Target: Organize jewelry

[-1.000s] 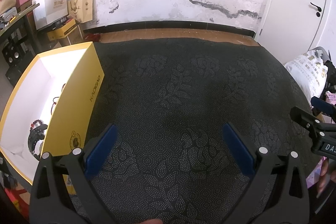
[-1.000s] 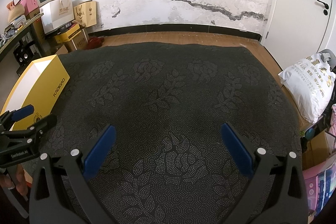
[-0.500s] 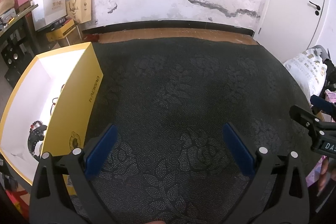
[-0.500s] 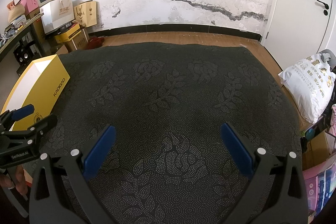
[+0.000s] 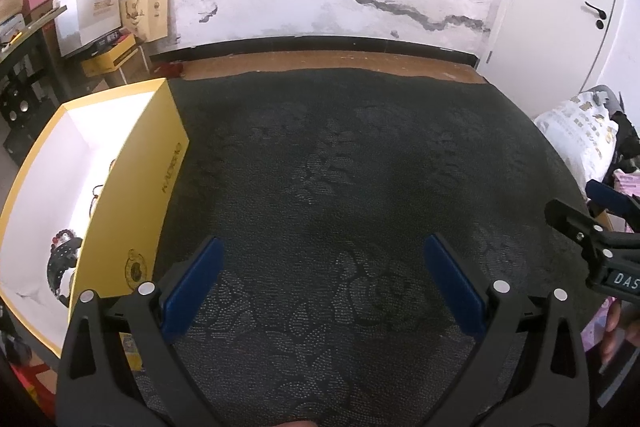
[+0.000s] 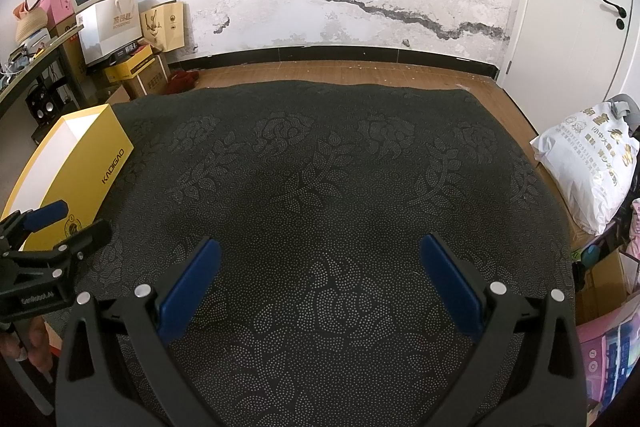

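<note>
We see the left gripper spread wide, nothing between its 2 blue pads, above the dark floral cloth. The right gripper is equally wide and holds nothing. The yellow box sits at the cloth's left edge, long axis running near to far, open top up. Dark beaded jewelry lies in its near end.

The yellow box sits open at the left edge of the dark cloth, white inside, its long printed side facing right. Down in its near end lies the jewelry: a black dotted band curled beside a string of dark beads, with a thin cord farther back.
</note>
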### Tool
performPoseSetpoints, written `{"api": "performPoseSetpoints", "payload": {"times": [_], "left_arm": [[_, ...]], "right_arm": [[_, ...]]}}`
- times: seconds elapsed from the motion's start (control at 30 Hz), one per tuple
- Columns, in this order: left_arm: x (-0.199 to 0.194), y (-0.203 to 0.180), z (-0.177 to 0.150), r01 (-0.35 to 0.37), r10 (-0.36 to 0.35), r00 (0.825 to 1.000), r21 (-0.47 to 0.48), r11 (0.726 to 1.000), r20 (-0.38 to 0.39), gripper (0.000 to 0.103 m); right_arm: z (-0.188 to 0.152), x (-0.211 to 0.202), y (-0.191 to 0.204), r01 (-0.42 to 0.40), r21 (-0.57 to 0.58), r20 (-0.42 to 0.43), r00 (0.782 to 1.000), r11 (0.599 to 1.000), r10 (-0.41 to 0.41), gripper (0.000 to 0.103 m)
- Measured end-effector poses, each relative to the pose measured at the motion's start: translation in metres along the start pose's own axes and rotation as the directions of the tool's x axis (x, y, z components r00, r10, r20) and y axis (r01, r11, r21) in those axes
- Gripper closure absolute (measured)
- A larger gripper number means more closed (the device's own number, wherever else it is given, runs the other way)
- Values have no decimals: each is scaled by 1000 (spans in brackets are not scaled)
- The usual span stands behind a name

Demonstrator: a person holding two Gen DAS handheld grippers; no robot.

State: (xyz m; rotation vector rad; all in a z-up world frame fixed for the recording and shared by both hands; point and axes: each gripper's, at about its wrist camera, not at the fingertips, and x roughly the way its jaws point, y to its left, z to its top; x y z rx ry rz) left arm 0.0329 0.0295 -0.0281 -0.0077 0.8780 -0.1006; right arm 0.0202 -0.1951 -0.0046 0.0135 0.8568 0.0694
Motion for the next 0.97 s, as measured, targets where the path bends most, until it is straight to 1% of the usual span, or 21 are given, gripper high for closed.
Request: {"api": "performPoseSetpoints", "payload": {"times": [0.1, 0.13, 0.23, 0.27, 0.37, 0.53, 0.63, 0.7, 0.77, 0.8, 0.87, 0.97], "left_arm": [[-1, -1, -1, 23, -23, 1000, 0, 1000, -1, 5], [-2, -2, -2, 33, -33, 999, 0, 999, 10, 5], [-11, -4, -5, -19, 20, 998, -23, 1000, 59, 5], [-13, -4, -5, -13, 15, 997, -27, 1000, 69, 5], [-13, -2, -4, 11, -8, 998, -45, 999, 59, 5], [-13, -4, -4, -14, 15, 998, -24, 1000, 67, 5], [-12, -5, -5, -16, 17, 998, -26, 1000, 63, 5], [-12, -5, -4, -34, 35, 997, -22, 999, 66, 5], [-11, -4, -5, -70, 72, 995, -27, 997, 66, 5], [-9, -4, -4, -85, 86, 995, -32, 996, 54, 5], [-7, -4, -3, -79, 80, 996, -26, 997, 42, 5], [-7, -4, -3, -92, 93, 995, -16, 996, 45, 5]], "right_arm": [[0, 0, 0, 0, 0, 0, 1000, 1000, 0, 6], [0, 0, 0, 0, 1, 0, 1000, 1000, 0, 6], [0, 0, 0, 0, 1, 1, 1000, 1000, 0, 6], [0, 0, 0, 0, 1, 1, 1000, 1000, 0, 6], [0, 0, 0, 1, 0, 0, 1000, 1000, -1, 6], [0, 0, 0, 0, 2, 2, 1000, 1000, 0, 6], [0, 1, -1, 0, -2, 1, 1000, 1000, 0, 6], [0, 1, -1, -1, -2, 1, 1000, 1000, 1, 6], [0, 1, -1, 0, -1, 1, 1000, 1000, 0, 6], [0, 1, -1, -1, 1, 1, 1000, 1000, 1, 6], [0, 1, 0, -2, -1, 1, 1000, 1000, 2, 6], [0, 0, -2, -3, -2, 2, 1000, 1000, 3, 6]]}}
